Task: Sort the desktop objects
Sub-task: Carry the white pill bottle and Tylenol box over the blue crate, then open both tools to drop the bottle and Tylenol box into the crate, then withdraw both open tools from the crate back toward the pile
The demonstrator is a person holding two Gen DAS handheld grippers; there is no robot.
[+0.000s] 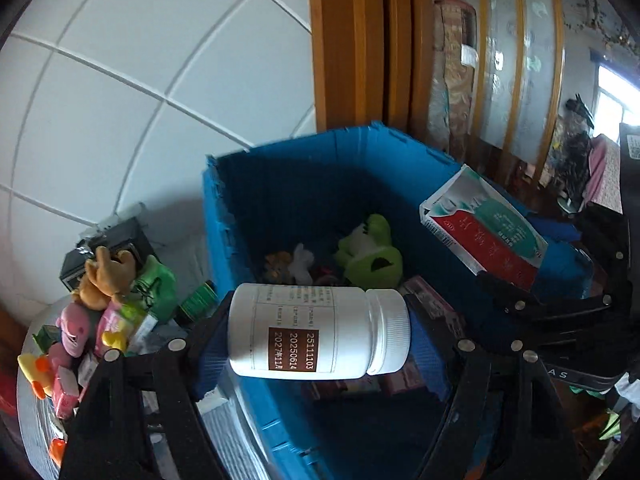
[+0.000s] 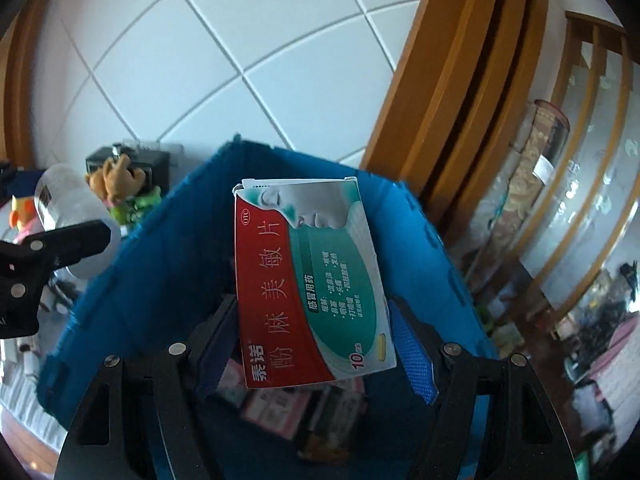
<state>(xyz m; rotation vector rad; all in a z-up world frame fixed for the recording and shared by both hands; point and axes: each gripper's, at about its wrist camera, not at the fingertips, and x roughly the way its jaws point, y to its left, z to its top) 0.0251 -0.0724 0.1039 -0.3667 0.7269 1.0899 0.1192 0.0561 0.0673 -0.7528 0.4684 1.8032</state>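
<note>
Left tool [image 1: 320, 340] pinches a white pill bottle [image 1: 316, 332] lying sideways between its 2 blue pads, cap to the right, printed label facing up. Right tool [image 2: 316, 340] pinches a red and green medicine box [image 2: 308, 280] by its near end, so the box stands up past the fingertips with its flap end far.

Both tools hang over a blue crate [image 1: 288, 184], which fills the middle of each view. Down inside it lie a green plush toy [image 1: 370, 254], a few small things too dim to tell, and more flat boxes [image 2: 280, 404] on its floor. In the left view the right tool with its box shows at the crate's right rim.

Left of the crate, on the desk [image 1: 32, 420], sits a heap of things: a brown plush bear [image 1: 106, 276], a pink toy [image 1: 74, 328], a yellow duck [image 1: 34, 372] and small packets. Behind stand a white tiled wall [image 1: 140, 60] and a wooden door frame [image 1: 348, 40].
</note>
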